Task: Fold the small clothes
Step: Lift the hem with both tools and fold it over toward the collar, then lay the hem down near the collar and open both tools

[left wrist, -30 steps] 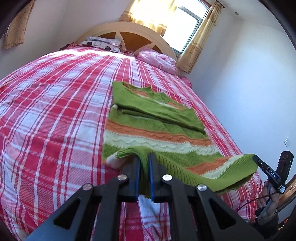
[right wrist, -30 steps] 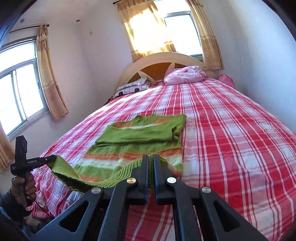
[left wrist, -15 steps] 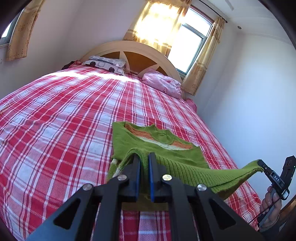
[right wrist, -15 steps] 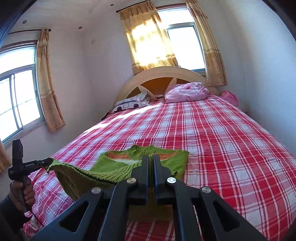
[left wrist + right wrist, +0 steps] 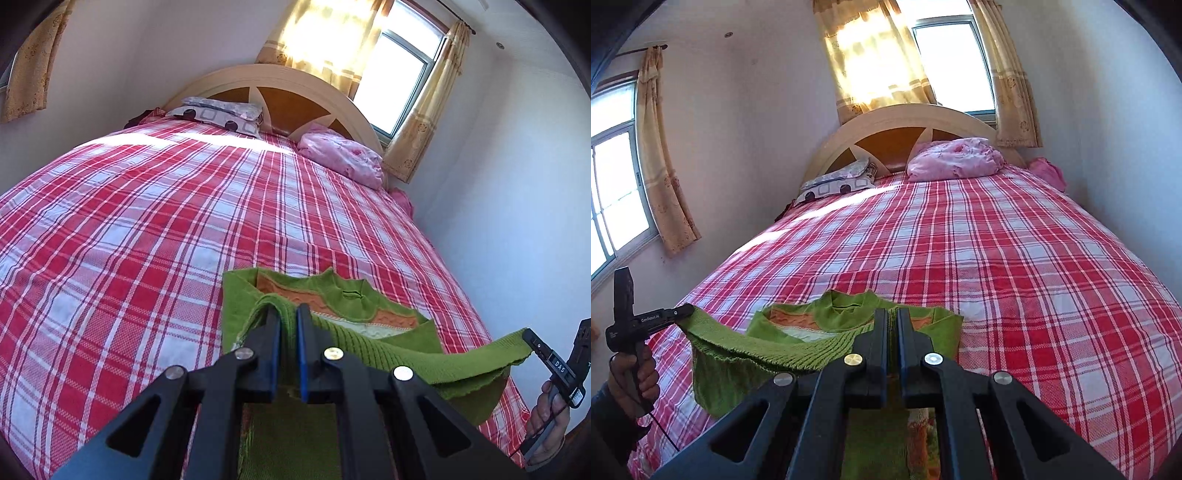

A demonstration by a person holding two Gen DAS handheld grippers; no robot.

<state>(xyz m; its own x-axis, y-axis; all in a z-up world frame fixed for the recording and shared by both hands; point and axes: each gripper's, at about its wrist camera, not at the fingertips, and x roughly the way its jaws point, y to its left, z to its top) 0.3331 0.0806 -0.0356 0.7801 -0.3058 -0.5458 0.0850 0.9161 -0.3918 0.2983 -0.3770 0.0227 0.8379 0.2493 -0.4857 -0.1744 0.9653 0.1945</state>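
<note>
"DAS" on right gripper point(image 5: 532, 338) label

Home bedroom – plaid bed point(image 5: 155, 229) w/ headboard point(image 5: 897, 118), pillows, curtained windows.

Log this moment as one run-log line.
step: folding hem toward collar | left gripper: shut on green knitted sweater hem | right gripper: shut on hem | surface: red plaid bedspread

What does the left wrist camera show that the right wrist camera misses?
Only the left view shows the right tool pinching the sweater's hem. Only the right view shows the left tool doing likewise, plus a side window. Both share the green sweater, lifted between the tools, the plaid bed, the pink pillow and the headboard.
</note>
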